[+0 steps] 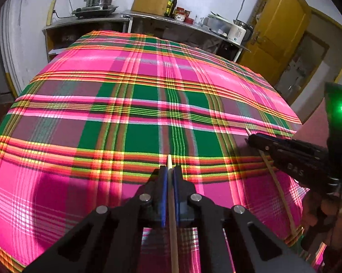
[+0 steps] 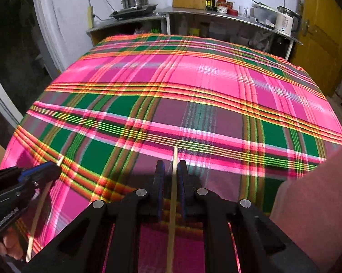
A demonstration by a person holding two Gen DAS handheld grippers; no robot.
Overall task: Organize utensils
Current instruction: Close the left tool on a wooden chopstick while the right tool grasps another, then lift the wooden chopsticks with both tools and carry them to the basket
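- Progress looks early: each gripper carries one chopstick above the plaid tablecloth [image 1: 130,72], and no holder or tray shows.
- Left gripper [image 1: 169,170] pinches a pale chopstick [image 1: 172,216] lengthwise, tip poking forward.
- Right gripper [image 2: 173,166] pinches another chopstick [image 2: 172,216]: thin, straight, light wood.

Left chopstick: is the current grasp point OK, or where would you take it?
Probably fine. The left gripper is shut on the left chopstick near its far end, only a short tip past the pads. The stick is thin and straight, so pinch across its width, approaching along its length from the handle end.
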